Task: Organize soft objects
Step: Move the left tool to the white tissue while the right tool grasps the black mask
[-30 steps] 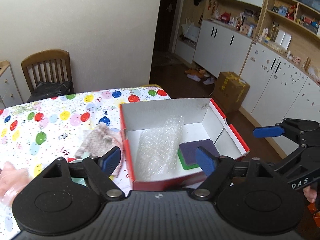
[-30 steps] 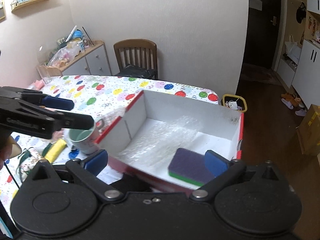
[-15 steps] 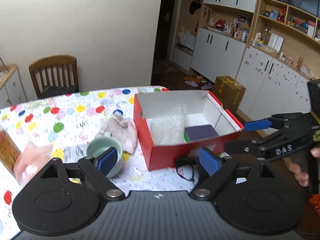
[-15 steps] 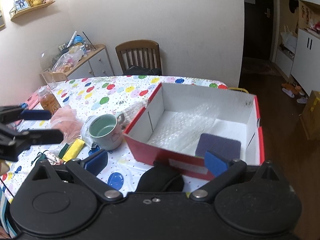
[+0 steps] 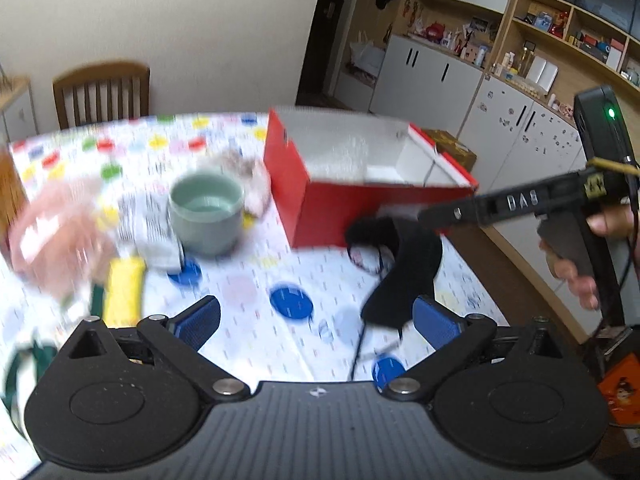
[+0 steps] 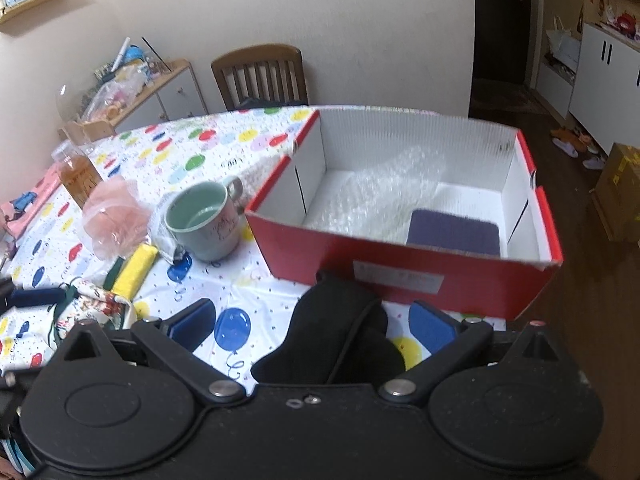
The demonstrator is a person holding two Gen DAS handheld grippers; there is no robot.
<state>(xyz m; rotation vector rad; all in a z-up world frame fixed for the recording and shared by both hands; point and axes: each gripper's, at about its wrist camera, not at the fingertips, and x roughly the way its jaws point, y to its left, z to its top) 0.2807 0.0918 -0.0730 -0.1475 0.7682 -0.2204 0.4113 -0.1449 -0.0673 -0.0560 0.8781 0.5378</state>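
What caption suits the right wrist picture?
Open tongs over a black pouch before a red box holding sponge.

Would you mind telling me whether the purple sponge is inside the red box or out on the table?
Inside: the purple sponge lies flat on the red box floor, beside the bubble wrap.

The left gripper [image 5: 316, 322] was held with its jaws spread wide and nothing between its blue pads [image 5: 198, 320]. The right gripper [image 6: 312, 326] was likewise spread wide, gripping nothing. In the left wrist view, the right gripper reached in from the right, ahead of the left one, the person's right hand [image 5: 580, 256] wrapped around its handle.
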